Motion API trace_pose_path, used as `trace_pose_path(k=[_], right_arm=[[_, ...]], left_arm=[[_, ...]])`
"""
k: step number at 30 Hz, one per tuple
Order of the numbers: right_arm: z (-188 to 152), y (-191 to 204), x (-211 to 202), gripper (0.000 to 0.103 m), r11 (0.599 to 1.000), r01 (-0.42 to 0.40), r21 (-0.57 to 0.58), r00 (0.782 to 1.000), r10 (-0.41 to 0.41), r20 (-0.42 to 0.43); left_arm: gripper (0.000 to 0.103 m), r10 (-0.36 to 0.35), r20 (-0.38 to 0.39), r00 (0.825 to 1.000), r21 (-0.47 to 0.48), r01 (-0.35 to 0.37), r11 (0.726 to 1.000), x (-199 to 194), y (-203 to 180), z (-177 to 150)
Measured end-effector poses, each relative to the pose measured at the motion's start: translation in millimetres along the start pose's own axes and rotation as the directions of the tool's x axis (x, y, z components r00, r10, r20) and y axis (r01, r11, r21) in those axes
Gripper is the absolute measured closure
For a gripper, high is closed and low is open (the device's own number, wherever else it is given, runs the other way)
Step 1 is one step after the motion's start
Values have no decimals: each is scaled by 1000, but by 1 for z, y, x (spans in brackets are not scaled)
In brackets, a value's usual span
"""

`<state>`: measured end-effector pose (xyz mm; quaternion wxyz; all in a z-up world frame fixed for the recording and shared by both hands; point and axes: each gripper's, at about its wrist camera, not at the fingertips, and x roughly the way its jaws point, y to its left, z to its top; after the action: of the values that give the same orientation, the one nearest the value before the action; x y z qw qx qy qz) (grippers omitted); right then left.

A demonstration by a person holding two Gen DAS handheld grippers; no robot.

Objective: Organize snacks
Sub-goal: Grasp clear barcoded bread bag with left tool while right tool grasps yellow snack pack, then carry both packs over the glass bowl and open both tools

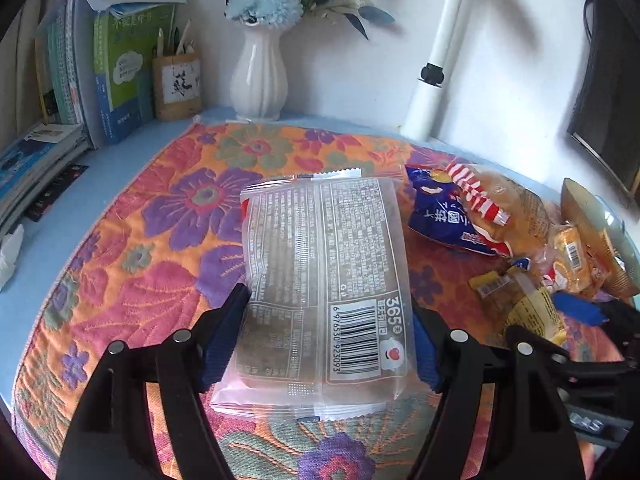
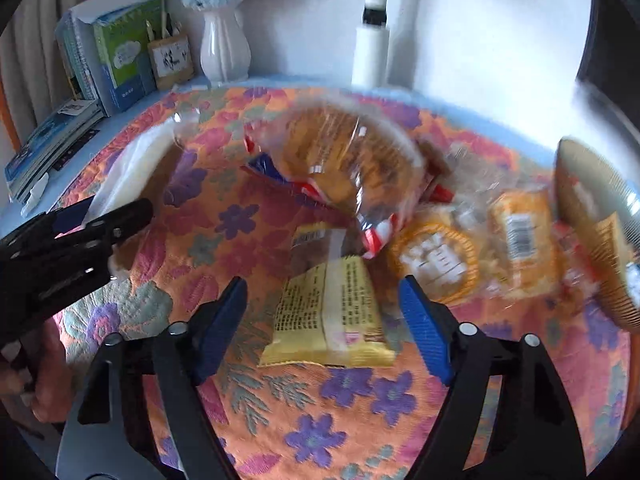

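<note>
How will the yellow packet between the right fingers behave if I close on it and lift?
The yellow packet lies flat on the cloth, so it is probably light. Its thin film wrapper may crumple and slip against the pads. The right gripper is open around it; the crimped ends will likely flop when lifted.

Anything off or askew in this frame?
Nothing damaged or spilled. The snack pile at the mat's right lies jumbled, packets overlapping at angles. The clear packet in the left gripper faces label-side up. The yellow packet lies loose between the open right gripper fingers.
</note>
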<state>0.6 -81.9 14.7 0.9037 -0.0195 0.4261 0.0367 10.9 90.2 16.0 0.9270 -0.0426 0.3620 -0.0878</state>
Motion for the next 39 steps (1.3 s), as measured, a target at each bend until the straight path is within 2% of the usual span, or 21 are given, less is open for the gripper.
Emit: trace_pose_path(k=[1,4,5,8,10,18,21,24,26,28,31,33,34,36,39], right_arm=[[-2,-1,9,47,1000,7,13,999,-7,-33],[-7,3,4,55,1000,24,-18,1000,-24,-4],[-9,1,0,56,1000,22,-16,1000,-22,1],[-18,-18,-16,56,996,-82,45,997,82,14],[-27,-32,-27,56,991,-110,78,994,109,12],[-82,-70,-57,55,987,-51,154,999,51,0],[-94,-75,-60,47,983,-57,173,998,60,-13],[-98,-77,-58,35,979,-57,195,998,62,-18],[-98,-78,-57,23,972,-84,221,996,89,-12],[-98,-78,-57,19,966,-91,242,995,96,-9],[-96,-70,-55,19,972,-32,233,999,38,-25],[-94,-62,-54,27,977,24,211,999,-17,-33],[-94,-58,-54,42,978,63,197,998,-58,-33],[-93,-56,-56,45,980,93,174,996,-89,-28],[-94,-58,-62,46,983,56,176,998,-55,-10]], left_arm=[[32,0,-22,1000,-4,0,1000,4,1,0],[32,-1,-41,999,-24,0,1000,7,4,3],[32,-5,-34,999,-26,4,1000,6,5,3],[32,13,-22,1000,-9,-13,1000,4,1,1],[32,20,-17,1000,7,-20,1000,3,-2,0],[32,15,-23,1000,-3,-15,1000,5,0,0],[32,18,-30,999,-8,-19,1000,6,0,0],[32,22,-36,999,-5,-22,1000,8,-1,0],[32,22,-37,999,-2,-22,1000,8,-1,-1],[32,20,-39,999,-1,-20,1000,9,-1,-1],[31,23,-43,999,-2,-23,1000,10,-1,-1],[31,26,-43,999,0,-26,1000,10,-2,-1],[31,26,-43,999,0,-26,1000,10,-2,-1],[32,36,-43,998,5,-36,999,11,-5,-1],[32,78,-26,997,35,-77,996,7,-12,0]])
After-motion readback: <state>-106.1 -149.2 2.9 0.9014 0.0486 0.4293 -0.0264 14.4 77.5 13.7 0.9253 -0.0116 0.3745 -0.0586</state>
